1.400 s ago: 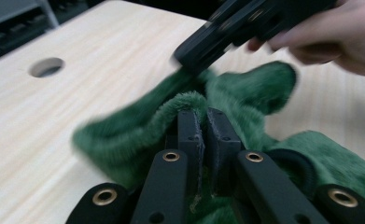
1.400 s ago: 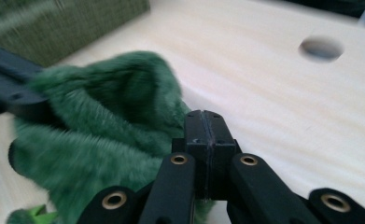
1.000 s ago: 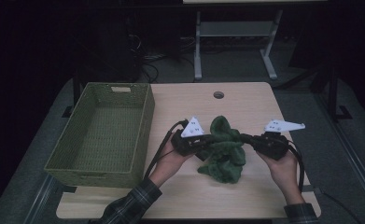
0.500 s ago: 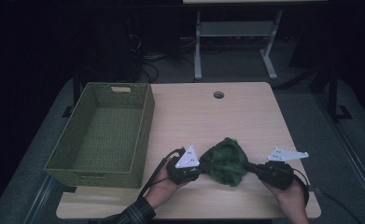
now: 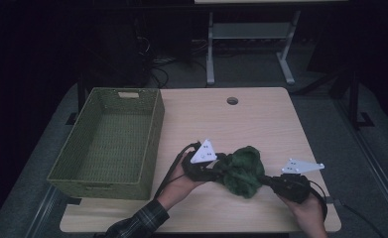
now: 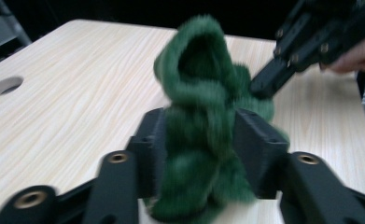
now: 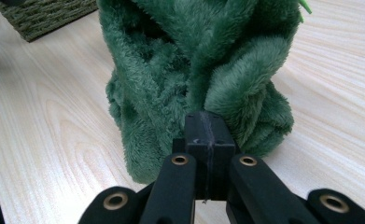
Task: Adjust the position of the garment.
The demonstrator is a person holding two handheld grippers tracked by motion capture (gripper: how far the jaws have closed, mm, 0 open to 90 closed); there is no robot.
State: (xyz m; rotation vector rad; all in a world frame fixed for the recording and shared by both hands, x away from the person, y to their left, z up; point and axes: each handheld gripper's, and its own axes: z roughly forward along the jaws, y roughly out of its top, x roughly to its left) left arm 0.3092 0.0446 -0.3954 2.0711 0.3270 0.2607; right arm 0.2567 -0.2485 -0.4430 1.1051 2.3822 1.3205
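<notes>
A fluffy green cloth point(image 5: 241, 171) stands bunched up on the wooden table point(image 5: 241, 124) near its front edge, between the two grippers. My left gripper point(image 5: 219, 171) reaches in from the left. Its jaws have just been opening and stand apart around the cloth point(image 6: 199, 93), which hangs blurred between the pads point(image 6: 257, 140). My right gripper point(image 7: 203, 128) is shut, its tips pinching a fold at the base of the cloth point(image 7: 194, 60). In the left gripper view the right gripper point(image 6: 264, 84) bites into the cloth's far side.
A green woven basket point(image 5: 152, 144) stands empty on the left half of the table, its corner also in the right gripper view point(image 7: 40, 16). A cable hole point(image 5: 232, 100) lies at the table's far side. The floor beyond holds a metal stand and cables.
Both hands drew the cloth toward the table's front edge and it bunched into a ball. In the last half second the left hand has shifted slightly away from the edge; the right has stayed put.
</notes>
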